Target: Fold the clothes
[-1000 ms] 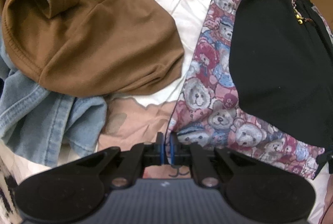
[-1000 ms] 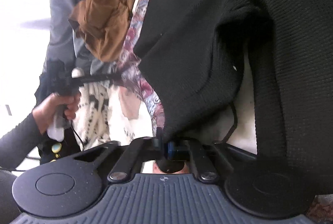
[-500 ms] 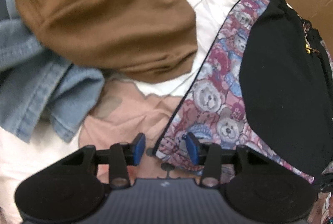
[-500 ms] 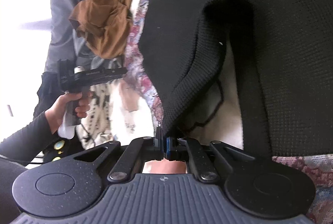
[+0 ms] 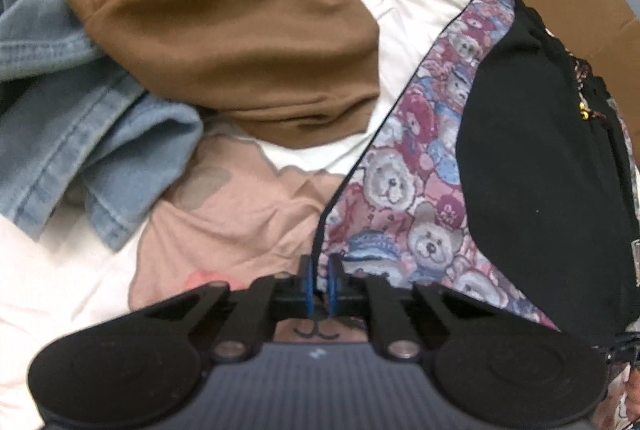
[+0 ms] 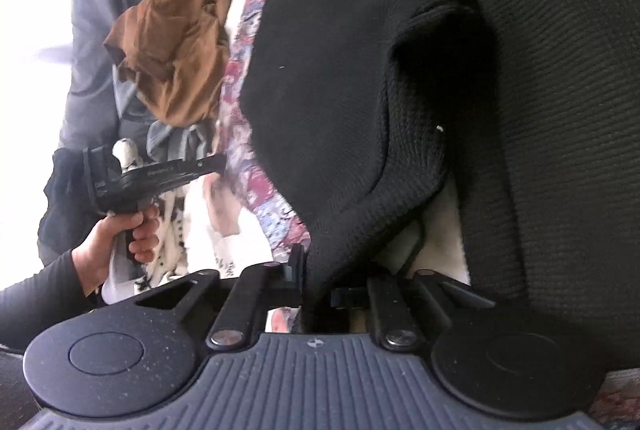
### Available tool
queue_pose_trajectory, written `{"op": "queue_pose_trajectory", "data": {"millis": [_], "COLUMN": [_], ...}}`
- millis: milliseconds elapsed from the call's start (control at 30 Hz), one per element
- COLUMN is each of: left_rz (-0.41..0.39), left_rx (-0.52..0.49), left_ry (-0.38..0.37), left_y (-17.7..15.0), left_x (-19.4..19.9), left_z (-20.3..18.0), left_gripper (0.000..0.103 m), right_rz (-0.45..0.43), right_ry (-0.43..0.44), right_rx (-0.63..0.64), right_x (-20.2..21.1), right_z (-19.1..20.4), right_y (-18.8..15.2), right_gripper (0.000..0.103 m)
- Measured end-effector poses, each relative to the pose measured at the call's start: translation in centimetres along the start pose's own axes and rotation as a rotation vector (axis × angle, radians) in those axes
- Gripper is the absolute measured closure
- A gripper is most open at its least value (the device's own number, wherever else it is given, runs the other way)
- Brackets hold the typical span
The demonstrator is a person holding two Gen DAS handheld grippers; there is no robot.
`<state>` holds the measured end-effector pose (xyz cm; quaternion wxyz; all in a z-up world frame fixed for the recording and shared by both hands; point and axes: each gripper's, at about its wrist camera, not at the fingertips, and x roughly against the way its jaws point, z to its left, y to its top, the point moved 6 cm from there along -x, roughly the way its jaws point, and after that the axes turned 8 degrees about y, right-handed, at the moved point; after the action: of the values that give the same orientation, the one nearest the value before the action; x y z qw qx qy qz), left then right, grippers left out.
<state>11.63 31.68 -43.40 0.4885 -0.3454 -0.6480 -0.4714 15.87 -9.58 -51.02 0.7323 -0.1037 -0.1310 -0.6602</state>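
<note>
The left hand-held gripper, spread apart half a second before, had closed on the teddy-bear fabric's dark edge. The right hand-held gripper stayed clamped on the black garment lying atop it, readying a fold.

The right gripper has its fingers pinched on a ridged fold of the black knit garment, which fills most of the view. Just left of it runs a strip of patterned fabric. Farther left lies a crumpled brown garment. A hand in a dark sleeve holds the left gripper toward the patterned strip.
</note>
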Motion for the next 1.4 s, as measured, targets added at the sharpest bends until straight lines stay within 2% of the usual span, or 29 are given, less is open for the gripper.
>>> {"op": "queue_pose_trajectory", "data": {"millis": [433,500,633,1000,1167,1400], "left_rz": [-0.034,-0.034,-0.029,0.035,0.038,0.009], "left_rx": [-0.009,-0.016,-0.036,-0.060,-0.075,-0.083], "left_ry": [-0.008,-0.005,0.009,0.079,0.112,0.157], "left_y": [0.6,0.6,0.9,0.1,0.2,0.9], "left_x": [3.2,3.5,3.5,-0.3,-1.0,0.4], "left_z": [0.2,0.2,0.0,0.3,0.2,0.3], "left_gripper": [0.097,0.097,0.097,0.097,0.097,0.097], "right_rz": [0.090,0.084,0.068,0.090,0.098,0.098], "right_ry": [0.053,0.060,0.074,-0.025,-0.068,-0.041], "right_rx": [0.003,-0.007,-0.028,-0.076,-0.068,-0.039], "right_x": [-1.8,-1.3,-0.3,-2.4,-3.0,-3.7], "right_z": [1.9,1.9,1.9,-1.2,-1.7,-0.5], "right_y": [-1.2,-1.3,-1.4,-2.7,-2.9,-3.3], "right_gripper": [0.096,0.100,0.101,0.102,0.102,0.102]}}
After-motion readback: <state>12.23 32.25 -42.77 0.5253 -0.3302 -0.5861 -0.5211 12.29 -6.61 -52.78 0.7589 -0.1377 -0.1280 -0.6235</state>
